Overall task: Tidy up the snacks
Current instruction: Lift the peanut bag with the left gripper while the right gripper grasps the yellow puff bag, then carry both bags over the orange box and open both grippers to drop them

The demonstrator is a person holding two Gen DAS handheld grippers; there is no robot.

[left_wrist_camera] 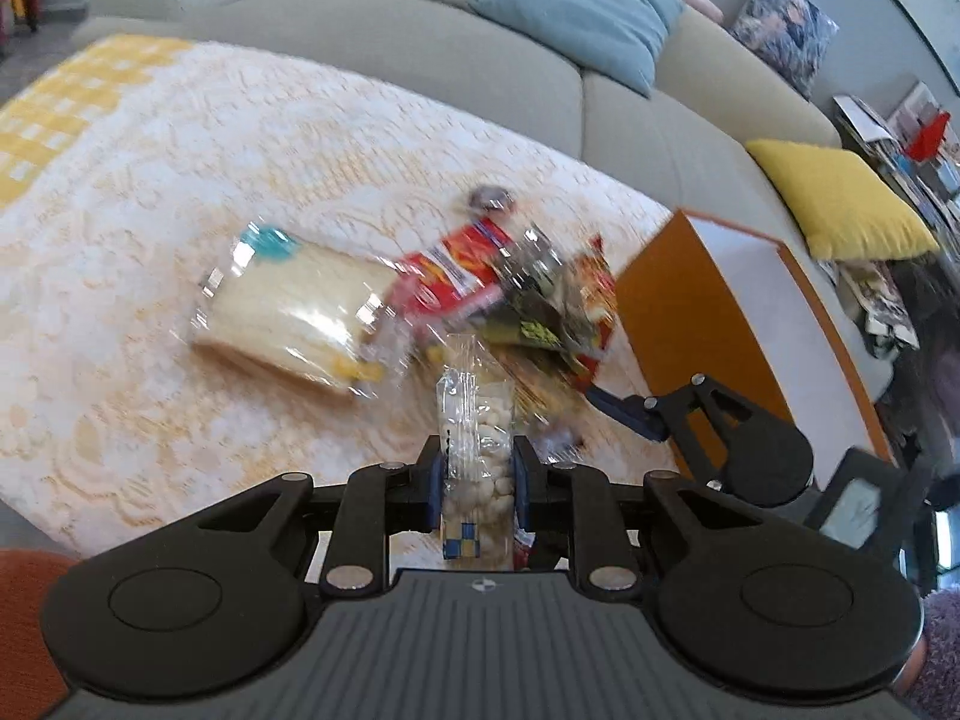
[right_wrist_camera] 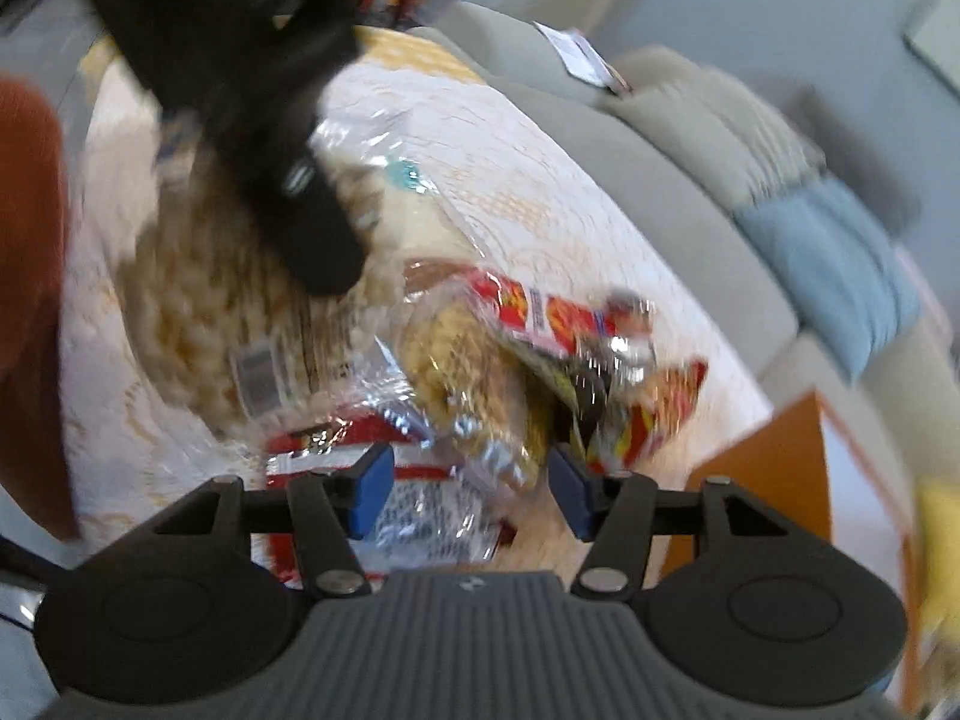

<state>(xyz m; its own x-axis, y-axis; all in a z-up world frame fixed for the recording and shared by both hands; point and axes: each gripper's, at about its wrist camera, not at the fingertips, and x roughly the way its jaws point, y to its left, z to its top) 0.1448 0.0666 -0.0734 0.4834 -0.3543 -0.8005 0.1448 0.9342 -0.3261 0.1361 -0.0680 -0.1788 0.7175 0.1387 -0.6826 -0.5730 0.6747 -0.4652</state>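
a home living room: a long grey-green sofa [left_wrist_camera: 420,54] with blue cushion [left_wrist_camera: 576,6] and yellow cushion [left_wrist_camera: 840,198], magazines [left_wrist_camera: 900,138] piled beside it.

left wrist: above table [left_wrist_camera: 120,240], facing sofa [left_wrist_camera: 420,42] | right wrist: nearer, blurred | shared: snack pile [left_wrist_camera: 468,282]

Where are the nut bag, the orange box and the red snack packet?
nut bag [left_wrist_camera: 480,420]: left wrist view, clear middle section above the fingers.
orange box [left_wrist_camera: 678,312]: left wrist view, orange side wall.
red snack packet [left_wrist_camera: 456,270]: left wrist view, printed front face.
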